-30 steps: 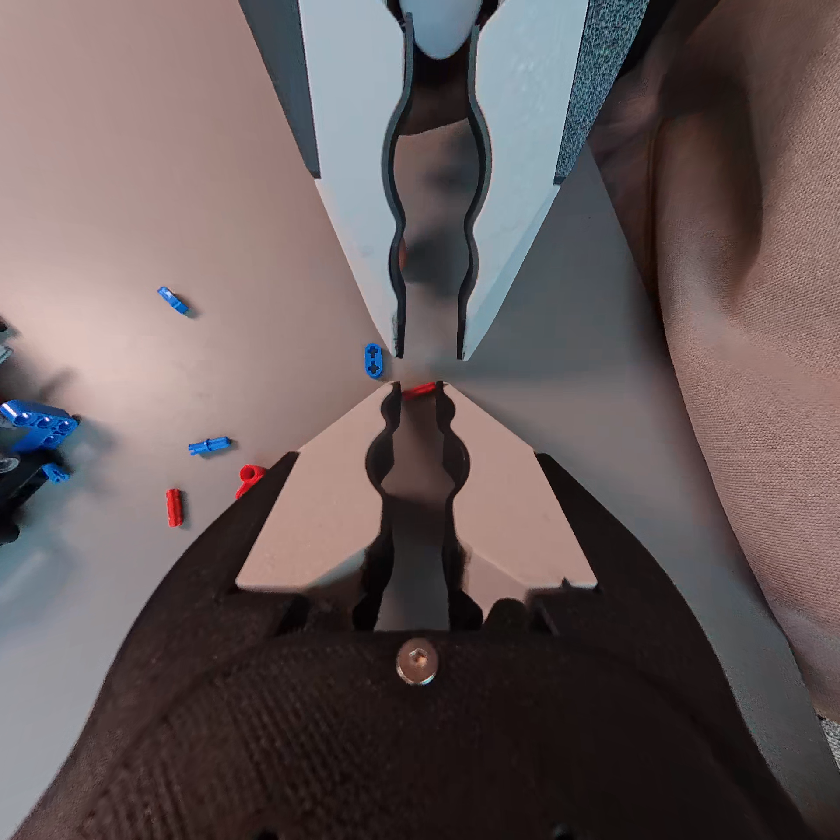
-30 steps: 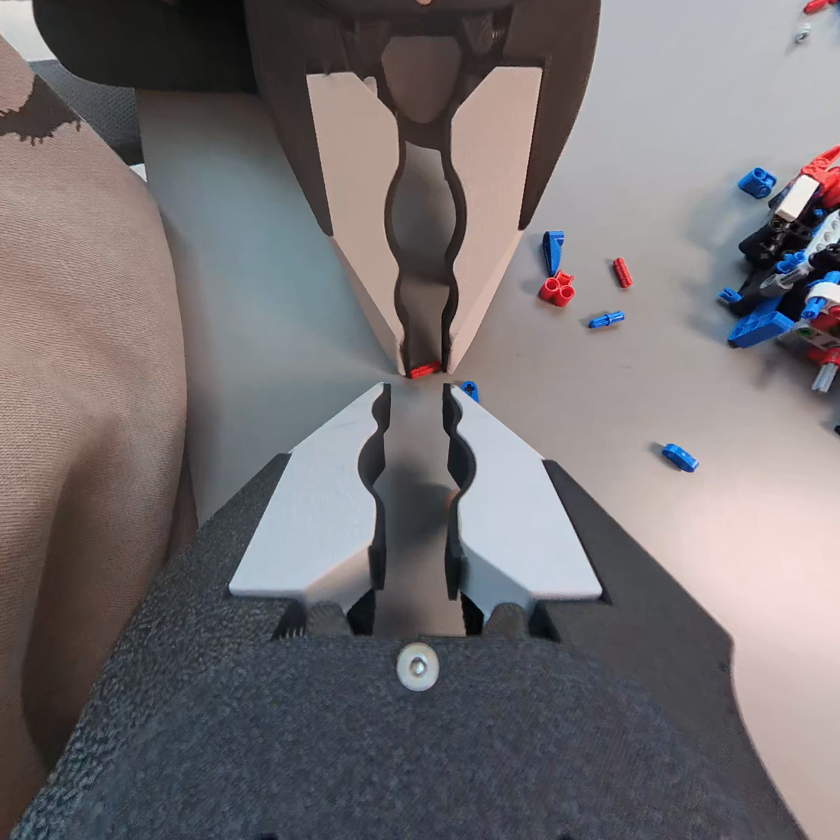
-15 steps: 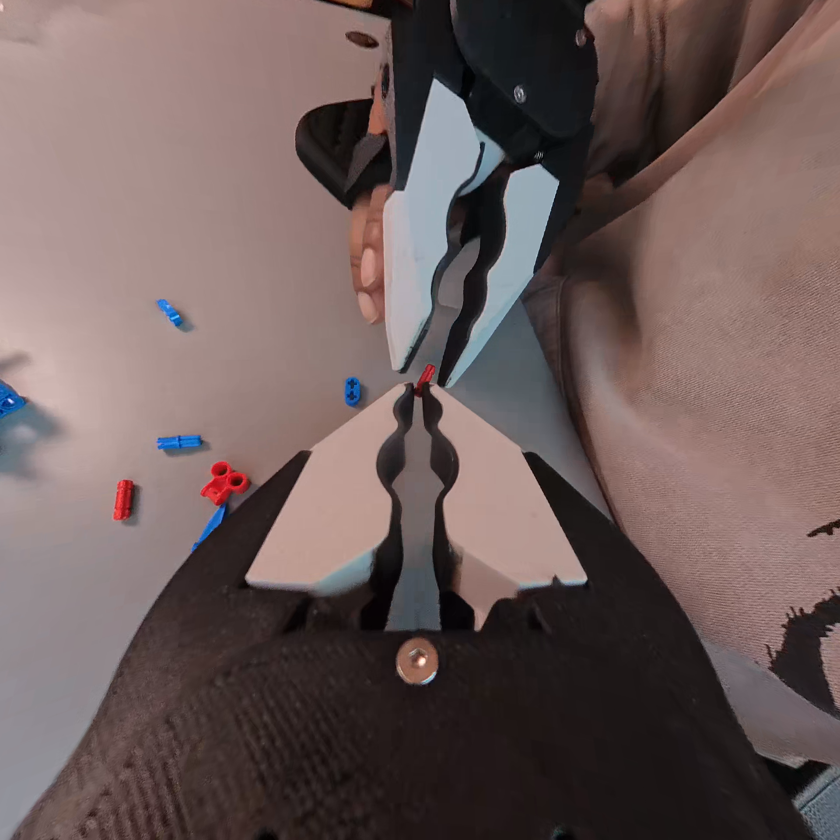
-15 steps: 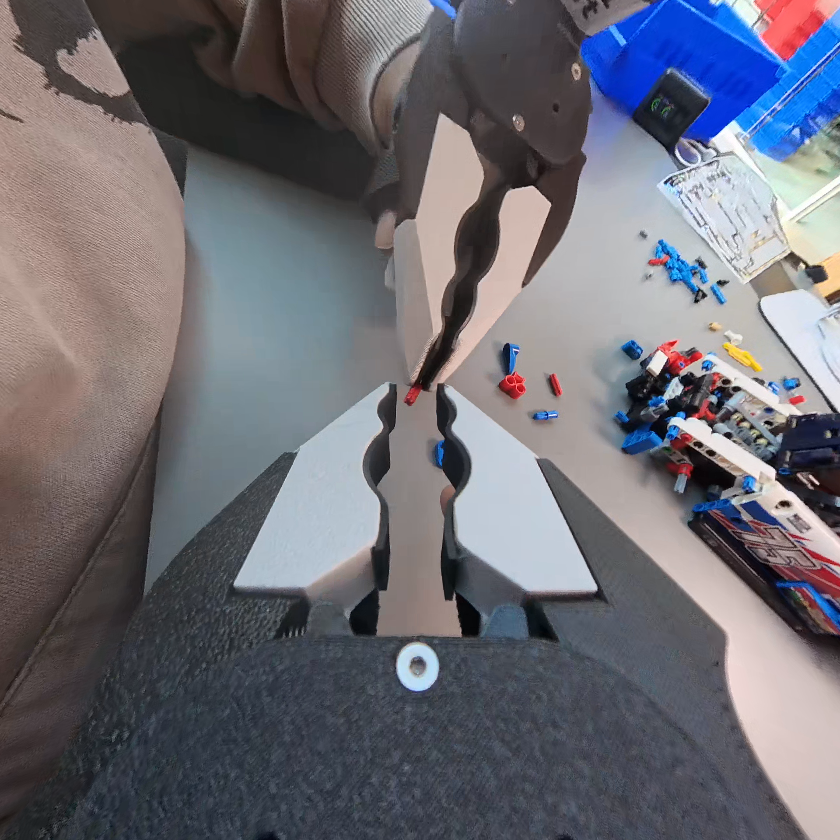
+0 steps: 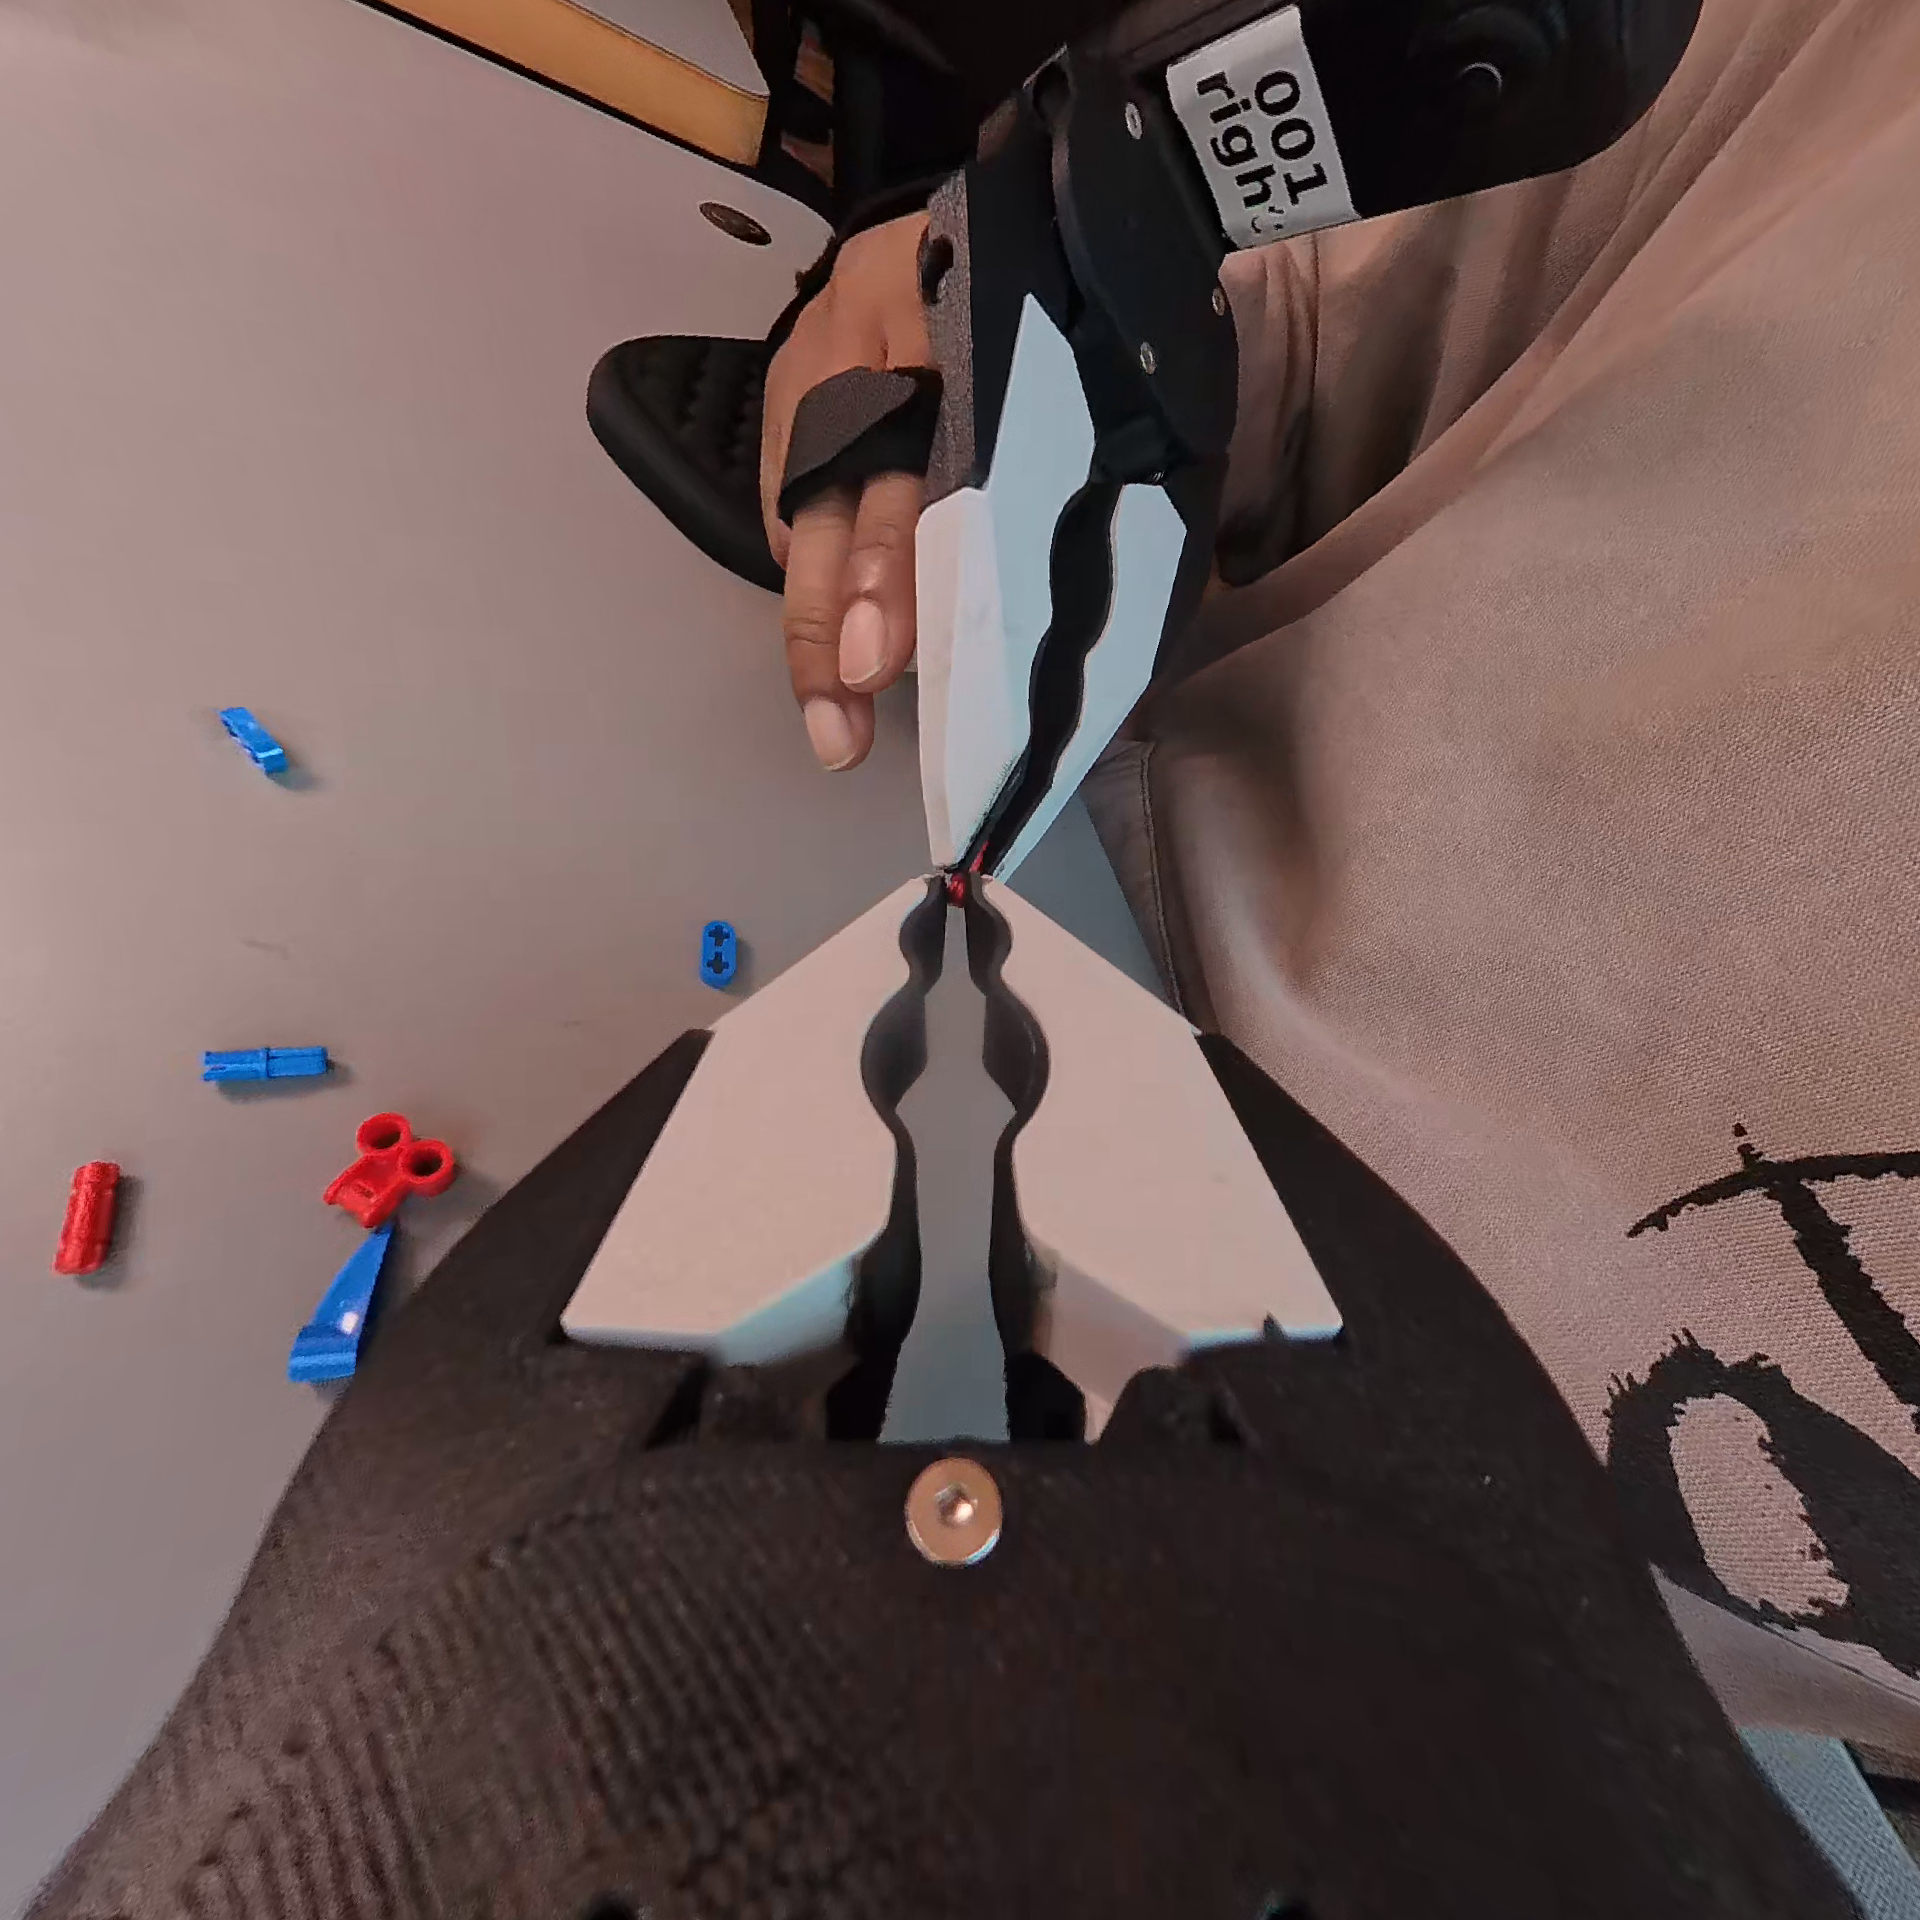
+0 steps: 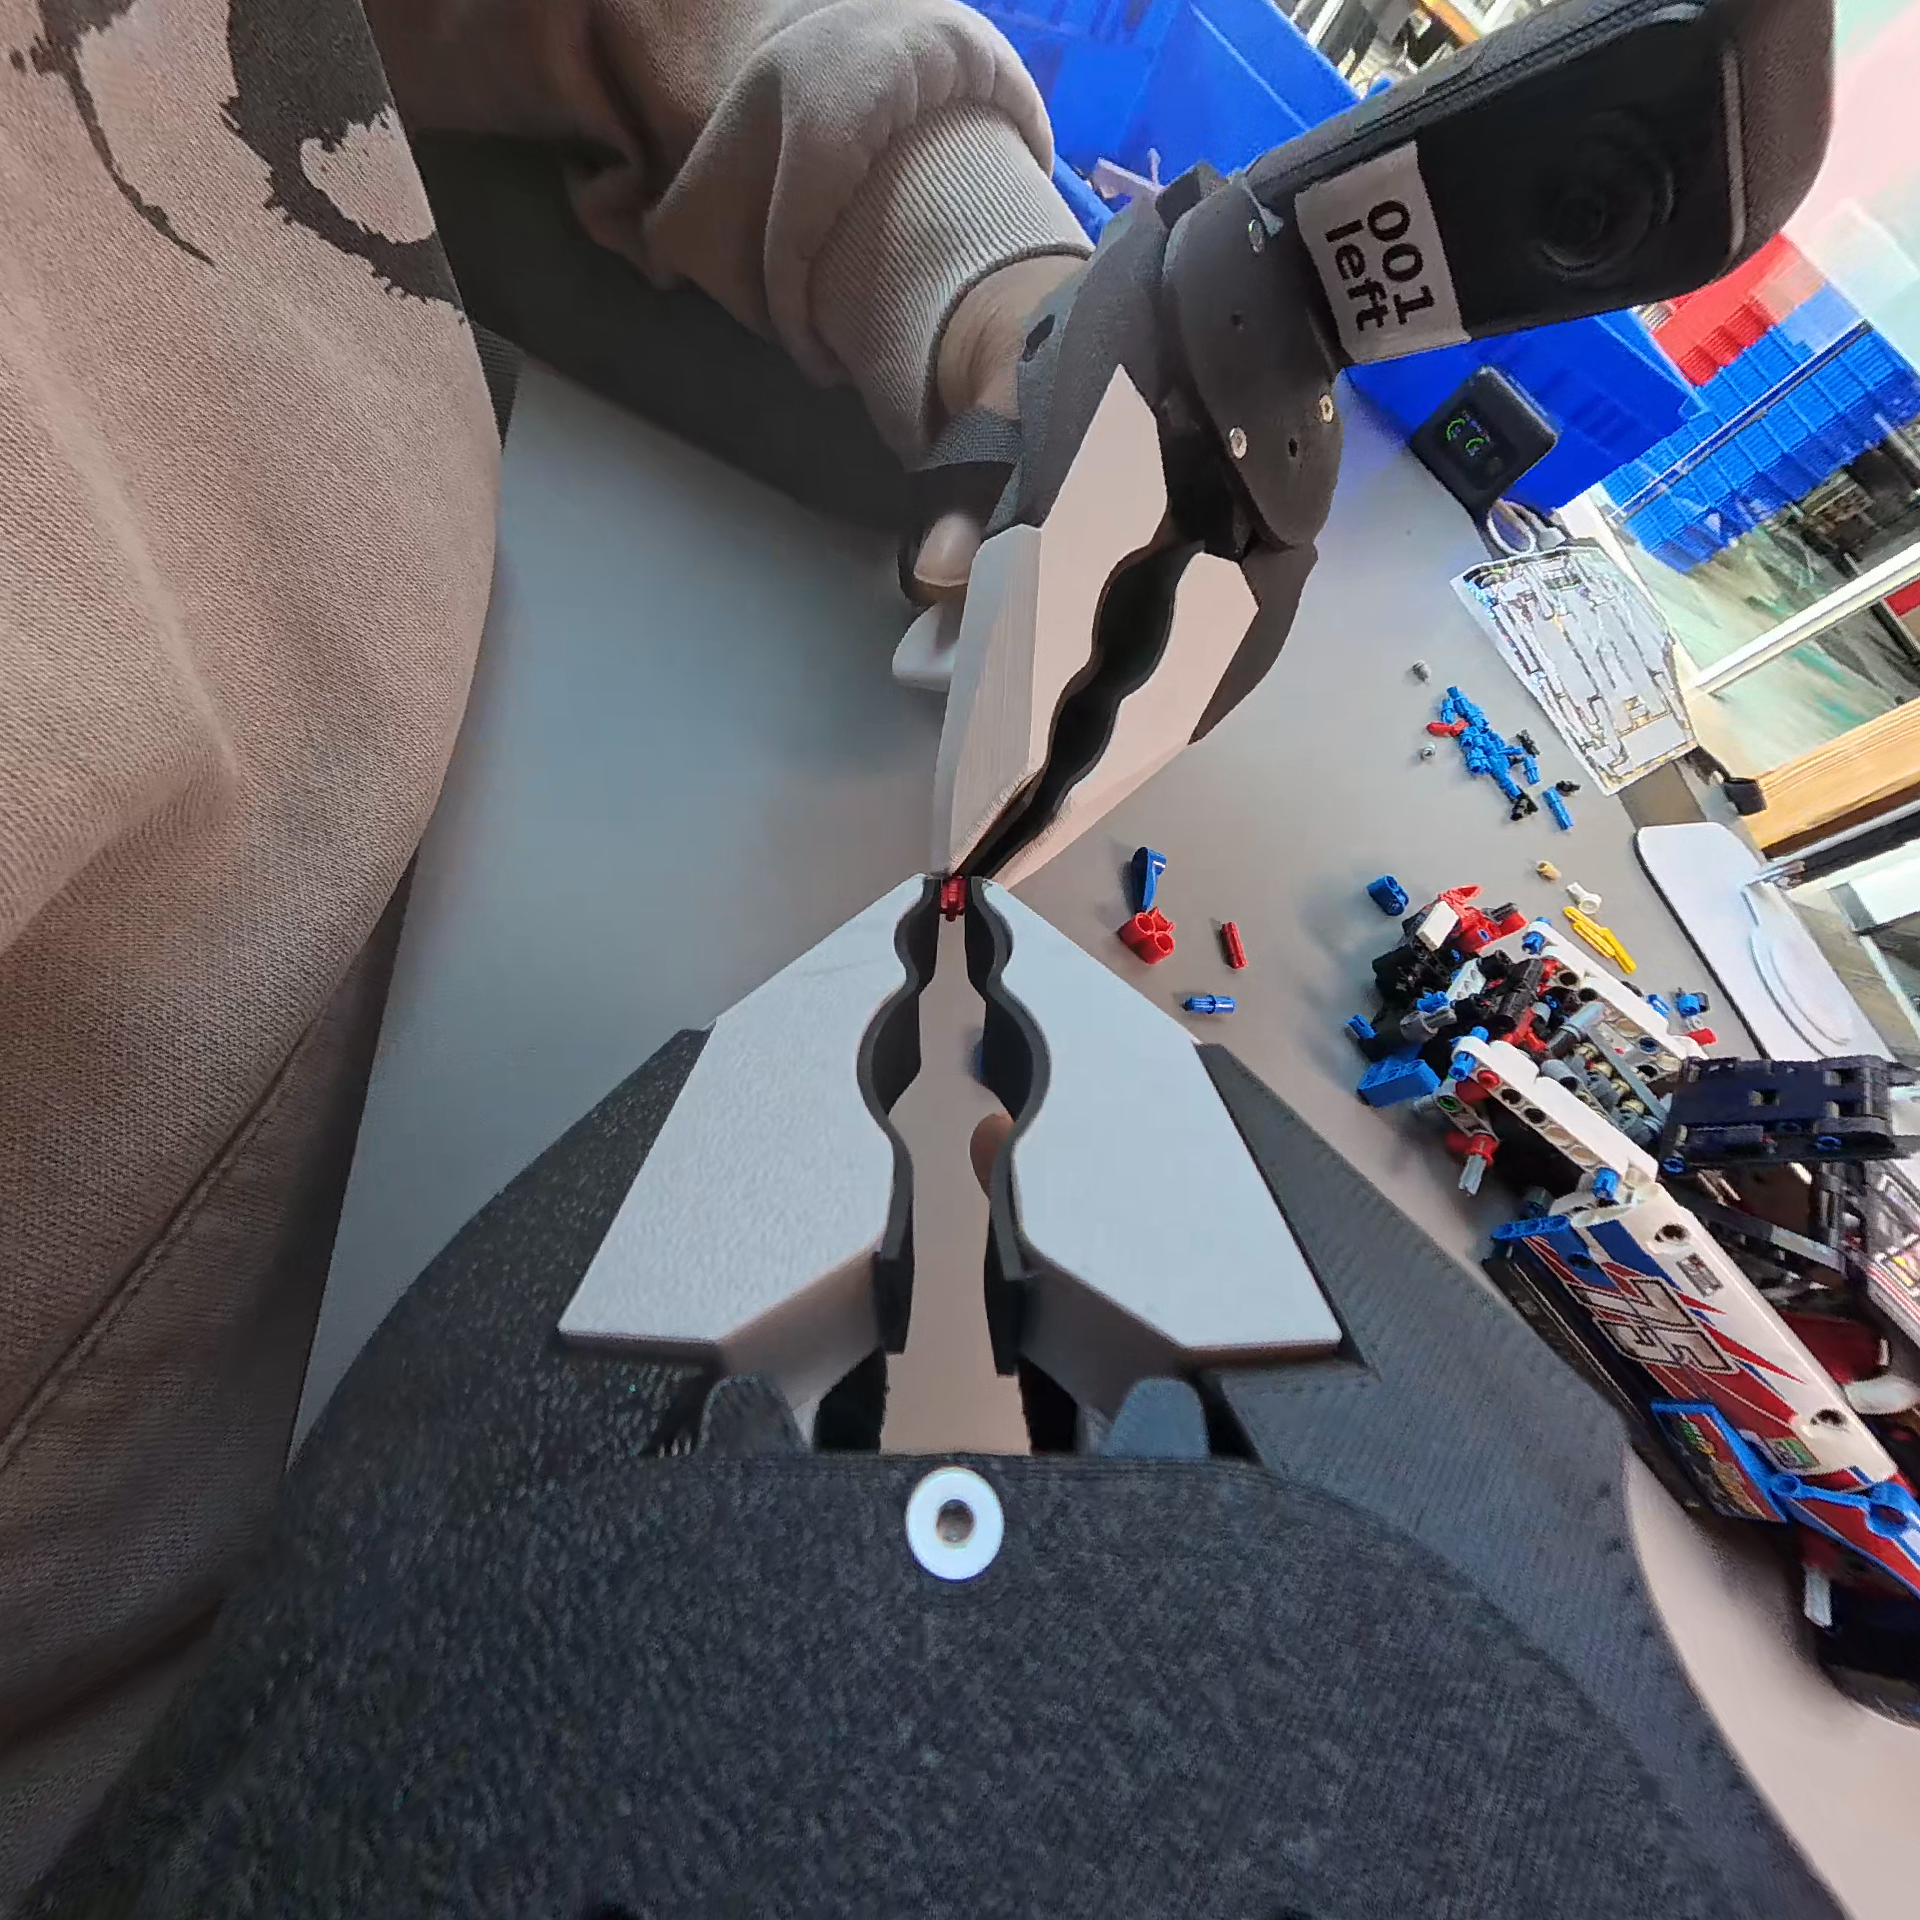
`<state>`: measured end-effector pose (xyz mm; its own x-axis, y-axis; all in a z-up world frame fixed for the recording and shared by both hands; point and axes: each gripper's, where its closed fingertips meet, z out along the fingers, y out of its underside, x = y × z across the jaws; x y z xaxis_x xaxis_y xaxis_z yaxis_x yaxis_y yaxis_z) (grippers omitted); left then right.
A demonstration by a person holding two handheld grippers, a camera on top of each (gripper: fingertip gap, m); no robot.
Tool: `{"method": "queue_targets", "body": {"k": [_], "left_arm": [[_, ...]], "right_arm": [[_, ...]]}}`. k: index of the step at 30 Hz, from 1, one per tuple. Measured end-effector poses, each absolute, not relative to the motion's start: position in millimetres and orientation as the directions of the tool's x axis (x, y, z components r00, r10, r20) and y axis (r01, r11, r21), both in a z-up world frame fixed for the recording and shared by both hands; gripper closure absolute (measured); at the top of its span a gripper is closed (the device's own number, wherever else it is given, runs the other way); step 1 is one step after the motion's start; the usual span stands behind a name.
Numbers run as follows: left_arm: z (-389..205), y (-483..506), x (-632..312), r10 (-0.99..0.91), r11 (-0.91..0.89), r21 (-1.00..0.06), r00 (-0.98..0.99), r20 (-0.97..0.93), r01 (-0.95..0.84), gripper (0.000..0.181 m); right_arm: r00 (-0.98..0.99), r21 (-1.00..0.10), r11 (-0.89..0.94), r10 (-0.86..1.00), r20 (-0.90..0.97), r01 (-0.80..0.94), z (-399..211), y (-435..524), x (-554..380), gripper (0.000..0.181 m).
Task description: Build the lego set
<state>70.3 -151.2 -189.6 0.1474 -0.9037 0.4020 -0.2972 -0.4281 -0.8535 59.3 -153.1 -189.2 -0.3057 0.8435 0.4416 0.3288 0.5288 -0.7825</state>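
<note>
Pin, red, apparently lengthwise between left gripper and right gripper.

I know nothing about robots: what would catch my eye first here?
Two hand-held grippers meet tip to tip above a grey table, both pinching one tiny red peg: the left gripper and the right gripper. At the right of the right wrist view lies a half-built lego vehicle among scattered pieces.

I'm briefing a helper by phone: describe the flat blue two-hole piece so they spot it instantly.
Start at the left claw above the grey table. Just to the left of its tip lies the small blue link, alone. Unlike the blue pins farther left, it is a flat oval with two cross-shaped holes.
</note>
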Motion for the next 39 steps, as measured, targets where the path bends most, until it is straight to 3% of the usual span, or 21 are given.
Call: {"method": "queue_targets", "body": {"k": [3,5,12,21,39], "left_arm": [[-193,-144,69,-0.915,-0.400,-0.864,0.195,0.354,-0.306,0.179],[-200,-136,66,-0.924,-0.360,-0.866,0.260,0.281,-0.346,0.167],[-230,-115,67,-0.930,-0.234,-0.791,0.366,0.013,-0.565,0.157],[-241,-110,62,-0.915,-0.221,-0.750,0.398,-0.061,-0.624,0.166],[-241,-115,64,-0.938,-0.115,-0.758,0.321,-0.131,-0.643,0.178]], "right_arm": [[-0.317,-0.793,0.492,0.864,0.392,0.360,-191,-147,62,0.180],[-0.334,-0.787,0.463,0.878,0.343,0.408,-193,-139,66,0.180],[-0.374,-0.666,0.375,0.915,0.152,0.645,-213,-113,69,0.180],[-0.389,-0.532,0.342,0.921,0.025,0.775,-231,-112,63,0.180],[-0.488,-0.354,0.456,0.873,-0.003,0.817,-237,-114,63,0.180]]}}
